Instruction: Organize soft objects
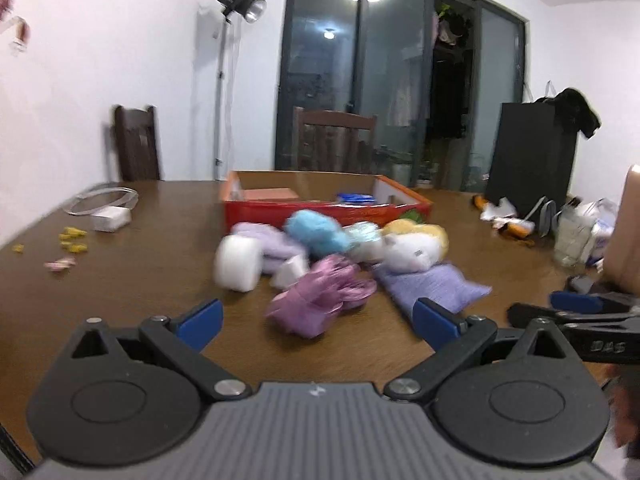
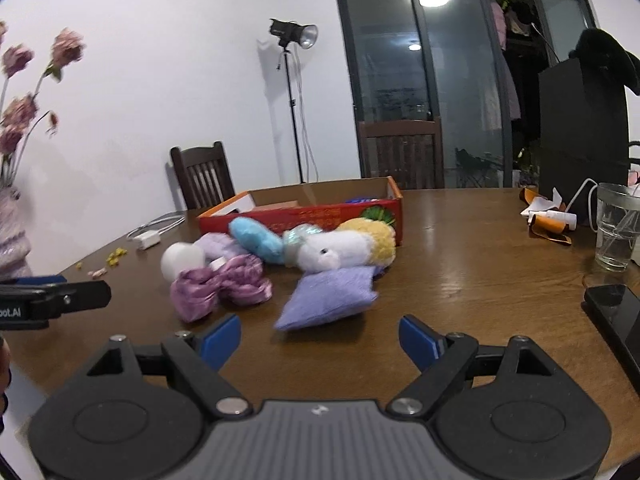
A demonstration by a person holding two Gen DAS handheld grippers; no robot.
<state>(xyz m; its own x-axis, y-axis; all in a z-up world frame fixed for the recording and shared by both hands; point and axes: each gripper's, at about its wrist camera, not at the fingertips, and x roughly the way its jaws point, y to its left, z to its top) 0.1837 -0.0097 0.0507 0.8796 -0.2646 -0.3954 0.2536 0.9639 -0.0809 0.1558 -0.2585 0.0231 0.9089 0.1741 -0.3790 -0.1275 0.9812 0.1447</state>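
A heap of soft things lies mid-table in front of a red cardboard box [image 1: 320,210] [image 2: 304,216]. It holds a shiny purple cloth bundle [image 1: 320,300] [image 2: 220,282], a lilac pad [image 1: 432,286] [image 2: 330,298], a white plush [image 1: 408,254] [image 2: 332,252], a blue fluffy piece [image 1: 316,232] [image 2: 256,238], a yellow fluffy piece [image 2: 372,236] and a white roll [image 1: 238,264] [image 2: 182,260]. My left gripper [image 1: 318,324] is open just short of the purple bundle, nothing between its fingers. My right gripper [image 2: 320,338] is open just short of the lilac pad, also empty.
A white charger with cable [image 1: 110,218] and small yellow scraps [image 1: 72,238] lie at the left. At the right stand a glass [image 2: 616,226], a dark phone [image 2: 616,312], wrappers [image 2: 546,218] and a black box [image 2: 580,128]. Chairs [image 2: 400,152] stand behind the table.
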